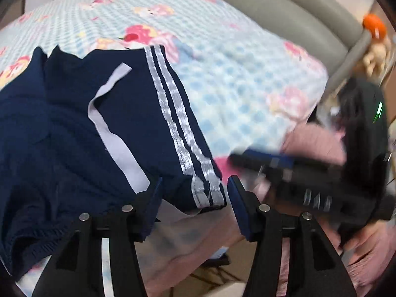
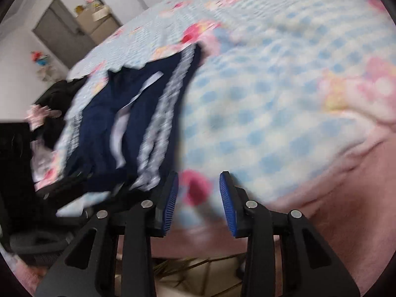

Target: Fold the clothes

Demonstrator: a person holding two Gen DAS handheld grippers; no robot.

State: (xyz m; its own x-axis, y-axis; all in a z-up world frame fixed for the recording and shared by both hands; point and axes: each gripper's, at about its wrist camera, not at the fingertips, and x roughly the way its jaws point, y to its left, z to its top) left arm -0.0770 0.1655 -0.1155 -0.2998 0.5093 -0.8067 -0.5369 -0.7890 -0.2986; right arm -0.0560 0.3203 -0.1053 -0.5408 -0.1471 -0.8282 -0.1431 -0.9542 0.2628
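Note:
Navy shorts (image 1: 74, 136) with two white side stripes (image 1: 178, 113) and a white drawstring (image 1: 111, 128) lie crumpled on a blue-checked floral blanket (image 1: 235, 74). My left gripper (image 1: 195, 188) stands open over the striped hem corner, which lies loose between its fingers; the pads do not press on it. My right gripper, a blurred dark shape (image 1: 272, 165), comes in from the right beside that hem. In the right wrist view the right gripper (image 2: 198, 193) is open over the blanket (image 2: 272, 99), with only a pink flower print between its fingers. The shorts (image 2: 104, 123) lie to its left.
Grey padded furniture (image 1: 284, 7) runs behind the bed, with an orange toy (image 1: 373, 26) at its end. Pink cloth (image 2: 346, 198) hangs over the bed's near edge. A grey door (image 2: 61, 32), stacked boxes (image 2: 99, 22) and a dark heap (image 2: 61, 89) sit beyond the bed's left side.

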